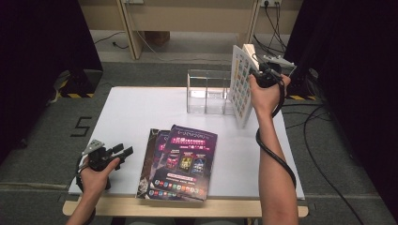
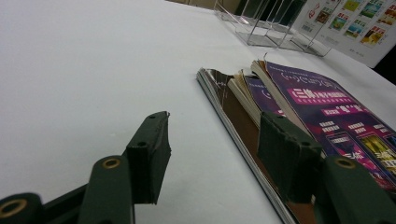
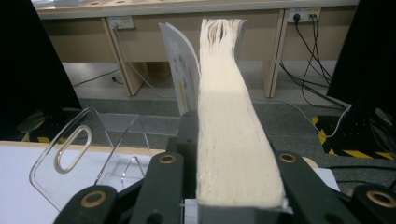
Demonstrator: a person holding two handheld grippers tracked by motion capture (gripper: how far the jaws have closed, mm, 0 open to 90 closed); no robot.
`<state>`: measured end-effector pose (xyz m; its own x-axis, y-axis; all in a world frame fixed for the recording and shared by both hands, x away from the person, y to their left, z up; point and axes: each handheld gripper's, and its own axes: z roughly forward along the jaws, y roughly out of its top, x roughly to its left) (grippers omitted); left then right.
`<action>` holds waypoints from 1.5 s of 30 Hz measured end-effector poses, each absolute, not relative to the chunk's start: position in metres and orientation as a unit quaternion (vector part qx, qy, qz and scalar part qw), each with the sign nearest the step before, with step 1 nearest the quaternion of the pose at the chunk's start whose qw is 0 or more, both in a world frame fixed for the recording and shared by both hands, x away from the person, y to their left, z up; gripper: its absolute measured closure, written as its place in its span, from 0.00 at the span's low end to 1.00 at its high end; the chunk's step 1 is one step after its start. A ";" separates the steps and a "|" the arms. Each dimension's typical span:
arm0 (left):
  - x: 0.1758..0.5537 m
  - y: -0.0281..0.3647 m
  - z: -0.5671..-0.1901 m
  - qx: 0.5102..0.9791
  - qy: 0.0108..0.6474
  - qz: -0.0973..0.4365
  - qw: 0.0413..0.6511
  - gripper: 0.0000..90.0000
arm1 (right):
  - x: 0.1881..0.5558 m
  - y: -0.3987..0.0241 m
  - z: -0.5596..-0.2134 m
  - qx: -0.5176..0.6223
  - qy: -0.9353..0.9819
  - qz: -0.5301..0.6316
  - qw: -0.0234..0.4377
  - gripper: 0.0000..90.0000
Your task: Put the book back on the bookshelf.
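At about eight o'clock on the white table (image 1: 136, 105) we are holding the left gripper (image 1: 123, 151) low over the bare surface, its jaws standing apart with nothing between them. In the left gripper view those jaws are pointing toward the stack of books (image 2: 299, 107), which is lying just beside them.

Moving right, that stack (image 1: 180, 161) is sitting flat near six o'clock, a purple cover on top and the lower books fanning out to the left.

Toward twelve o'clock a clear plastic rack (image 1: 206, 91) is standing upright at the table's far edge.

At about two o'clock we are gripping a thick book (image 1: 241, 84) in the right gripper (image 1: 261, 74), holding it upright just beside the rack's right end, above the table. In the right gripper view the jaws are pressing on both sides of the book's cream page block (image 3: 229, 121), with its cover curling off to the left.
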<state>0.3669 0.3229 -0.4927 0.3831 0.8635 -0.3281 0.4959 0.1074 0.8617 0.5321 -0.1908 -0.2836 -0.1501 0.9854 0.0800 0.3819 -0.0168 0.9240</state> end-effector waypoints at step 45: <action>0.367 0.325 -0.493 0.647 0.524 0.177 0.525 0.48 | 0.577 -0.175 -0.296 0.562 0.592 0.458 0.352 0.82</action>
